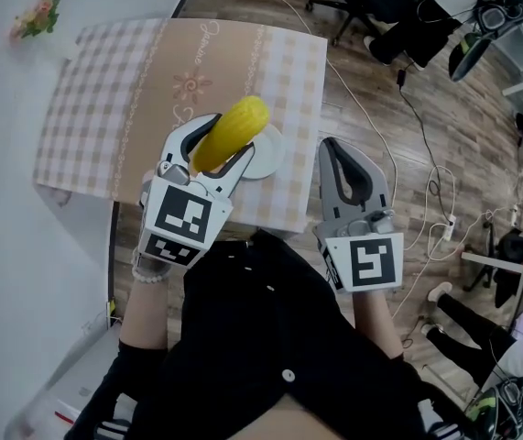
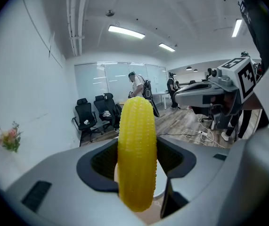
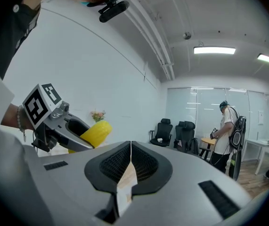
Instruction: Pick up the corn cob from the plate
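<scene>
Pinching bumpy yellow cylindrical corn cob (image 1: 239,122) w/ ribbed-pad left tongs (image 1: 227,137).

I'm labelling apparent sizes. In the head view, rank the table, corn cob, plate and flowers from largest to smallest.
1. table
2-3. corn cob and plate: unsure; the cob is raised nearer the camera and hides part of the plate
4. flowers, smallest
</scene>
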Demonstrator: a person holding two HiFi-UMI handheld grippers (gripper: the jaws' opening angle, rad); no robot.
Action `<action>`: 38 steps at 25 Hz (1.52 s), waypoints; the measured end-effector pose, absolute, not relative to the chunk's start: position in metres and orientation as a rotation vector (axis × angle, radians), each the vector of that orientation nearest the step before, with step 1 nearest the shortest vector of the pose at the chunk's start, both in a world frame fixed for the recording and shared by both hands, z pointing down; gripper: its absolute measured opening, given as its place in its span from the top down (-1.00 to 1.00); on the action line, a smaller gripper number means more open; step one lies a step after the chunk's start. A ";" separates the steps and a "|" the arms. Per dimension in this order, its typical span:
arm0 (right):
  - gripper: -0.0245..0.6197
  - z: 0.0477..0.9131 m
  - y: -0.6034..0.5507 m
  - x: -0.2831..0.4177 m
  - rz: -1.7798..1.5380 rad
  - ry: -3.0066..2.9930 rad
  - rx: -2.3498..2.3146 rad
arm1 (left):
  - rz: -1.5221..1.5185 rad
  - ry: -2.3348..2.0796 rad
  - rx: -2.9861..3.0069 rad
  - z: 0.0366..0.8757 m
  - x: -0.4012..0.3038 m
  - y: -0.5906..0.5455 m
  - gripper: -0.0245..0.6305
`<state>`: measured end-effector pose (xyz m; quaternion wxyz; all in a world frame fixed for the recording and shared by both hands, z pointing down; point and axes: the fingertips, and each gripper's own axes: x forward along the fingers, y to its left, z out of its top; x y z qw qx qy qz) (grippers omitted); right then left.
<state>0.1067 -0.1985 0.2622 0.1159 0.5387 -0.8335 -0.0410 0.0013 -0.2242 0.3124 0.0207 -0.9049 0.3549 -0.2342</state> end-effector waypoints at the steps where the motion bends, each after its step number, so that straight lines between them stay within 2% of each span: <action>1: 0.79 0.260 -0.199 0.107 -0.128 -2.442 1.577 | -0.722 1.111 -2.796 0.309 -0.001 -0.224 0.14; 18: 0.79 0.251 -0.200 0.098 -0.192 -2.447 1.512 | -0.636 1.253 -2.738 0.276 -0.031 -0.207 0.14; 38: 0.80 0.247 -0.195 0.100 -0.225 -2.420 1.524 | -0.660 1.229 -2.744 0.283 -0.025 -0.207 0.14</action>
